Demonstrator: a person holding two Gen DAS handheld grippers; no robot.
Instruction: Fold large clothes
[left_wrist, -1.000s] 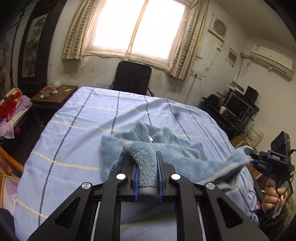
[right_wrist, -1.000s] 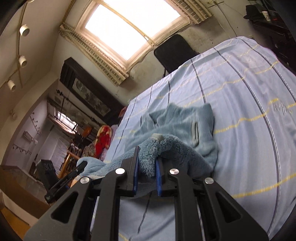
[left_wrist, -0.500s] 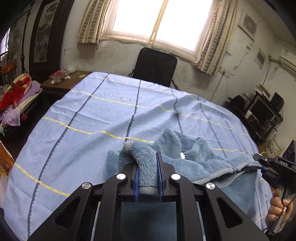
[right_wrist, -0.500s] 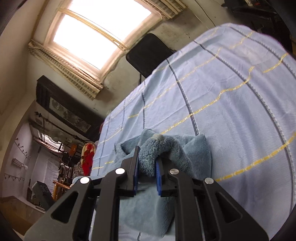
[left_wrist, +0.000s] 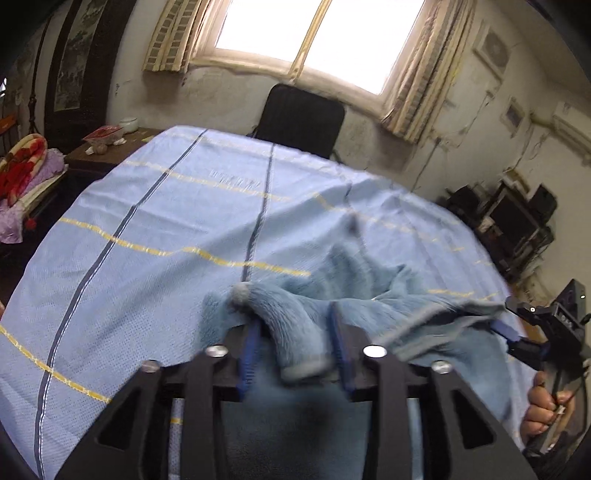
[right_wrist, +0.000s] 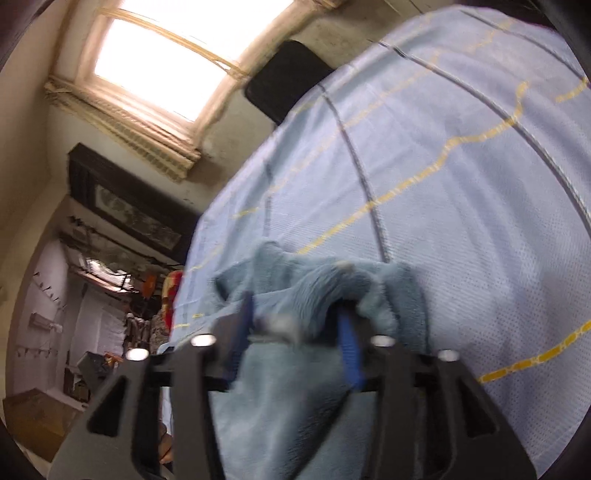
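Observation:
A light-blue fleece garment (left_wrist: 369, 280) lies bunched on the bed's striped blue sheet (left_wrist: 166, 221). My left gripper (left_wrist: 293, 350) is low over its near edge. Its jaws are opening, and a fold of fleece lies loose between the blue pads. In the right wrist view my right gripper (right_wrist: 295, 336) is also opening, with another fold of the fleece garment (right_wrist: 295, 288) slack between its pads. The left wrist view also shows the right gripper (left_wrist: 513, 325) at the garment's right end, carried by a hand (left_wrist: 543, 406).
A black chair (left_wrist: 299, 118) stands at the bed's far end under the window. A dark side table (left_wrist: 107, 144) and a red blanket (left_wrist: 22, 166) are to the left. Shelves with electronics (left_wrist: 517, 221) are to the right. Bare sheet (right_wrist: 461, 184) stretches beyond the garment.
Both grippers moved forward and down, carrying the fleece edge over the rest of the garment. Their jaws, shut on the fleece before, now stand apart with the folds loose between them.

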